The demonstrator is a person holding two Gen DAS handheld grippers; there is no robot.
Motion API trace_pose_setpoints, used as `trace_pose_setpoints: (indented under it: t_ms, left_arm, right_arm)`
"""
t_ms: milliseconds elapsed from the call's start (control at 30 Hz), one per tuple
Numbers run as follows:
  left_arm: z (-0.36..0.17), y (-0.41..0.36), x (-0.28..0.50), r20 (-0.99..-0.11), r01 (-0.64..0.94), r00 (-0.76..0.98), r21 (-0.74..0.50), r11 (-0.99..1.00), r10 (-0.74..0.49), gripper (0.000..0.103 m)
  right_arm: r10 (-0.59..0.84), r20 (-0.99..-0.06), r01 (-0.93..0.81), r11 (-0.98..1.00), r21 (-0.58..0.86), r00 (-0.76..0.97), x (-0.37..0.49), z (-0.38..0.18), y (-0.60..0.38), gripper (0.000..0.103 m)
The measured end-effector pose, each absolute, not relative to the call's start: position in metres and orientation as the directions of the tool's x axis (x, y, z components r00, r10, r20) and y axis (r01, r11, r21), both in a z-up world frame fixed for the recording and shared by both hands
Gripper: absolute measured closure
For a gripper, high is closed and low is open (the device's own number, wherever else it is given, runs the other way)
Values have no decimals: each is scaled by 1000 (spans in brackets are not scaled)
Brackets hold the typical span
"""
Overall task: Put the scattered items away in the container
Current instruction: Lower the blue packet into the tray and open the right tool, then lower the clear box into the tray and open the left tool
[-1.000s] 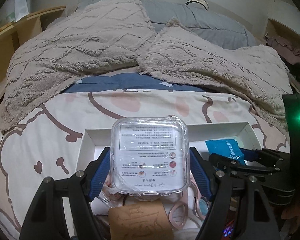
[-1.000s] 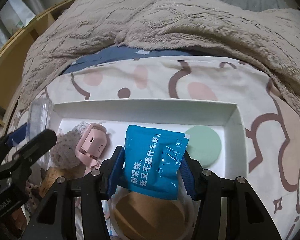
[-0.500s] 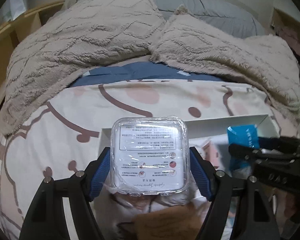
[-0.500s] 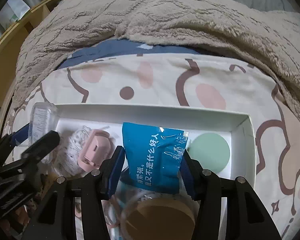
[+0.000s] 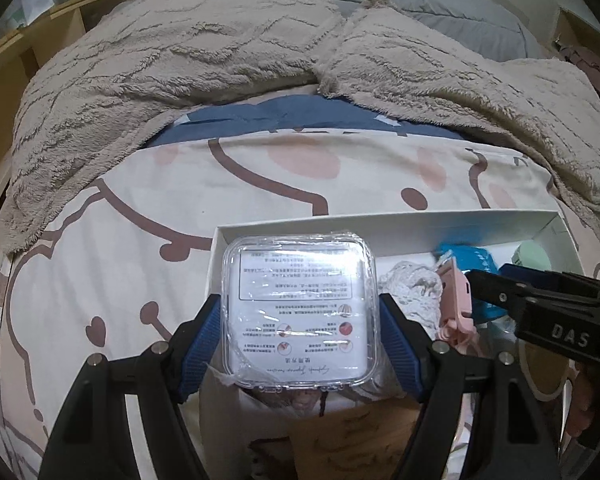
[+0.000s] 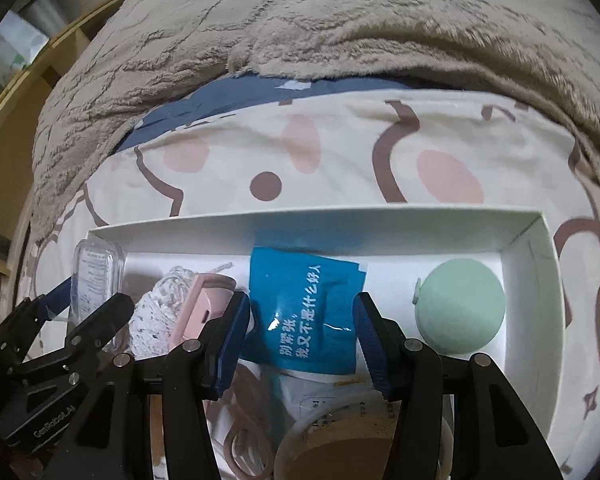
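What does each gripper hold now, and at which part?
The left gripper holds the clear plastic case by its two side edges; the right gripper holds the blue packet by its side edges.

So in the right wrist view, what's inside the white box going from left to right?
Clear plastic case with a printed label → white crocheted lace piece → pink plastic clip → blue foil packet with white lettering → round mint-green disc.
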State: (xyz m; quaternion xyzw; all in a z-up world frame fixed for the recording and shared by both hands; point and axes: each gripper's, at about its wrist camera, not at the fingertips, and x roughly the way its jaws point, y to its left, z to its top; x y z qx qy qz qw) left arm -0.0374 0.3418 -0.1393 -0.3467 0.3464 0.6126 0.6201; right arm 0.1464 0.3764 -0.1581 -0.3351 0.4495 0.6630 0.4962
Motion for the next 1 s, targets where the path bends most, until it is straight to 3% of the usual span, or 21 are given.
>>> trace_pose_setpoints:
  t_ms: [233,400,867,1000]
  left_arm:
    - [-142,340,-33,-862,-998,46,-24,50,505,27]
    - [-145,341,-35,-877,-989,142,-142,34,459,27]
    - [-141,346,-39,-870,-994,78,-105,-28,488,27]
    - [-138,345,-35,-864,-996,62,-82,-18,500,11]
  right_arm:
    - [354,-878,-946,-128,297,-323,157,-158,361,49]
    - [358,-878,-948,-127,291,-318,159,-158,357,49]
    - [388,-866,-949,-125,288,-314,163,-152,349,49]
    - [394,-865,-951,-139,278,-310,161,-150,346,49]
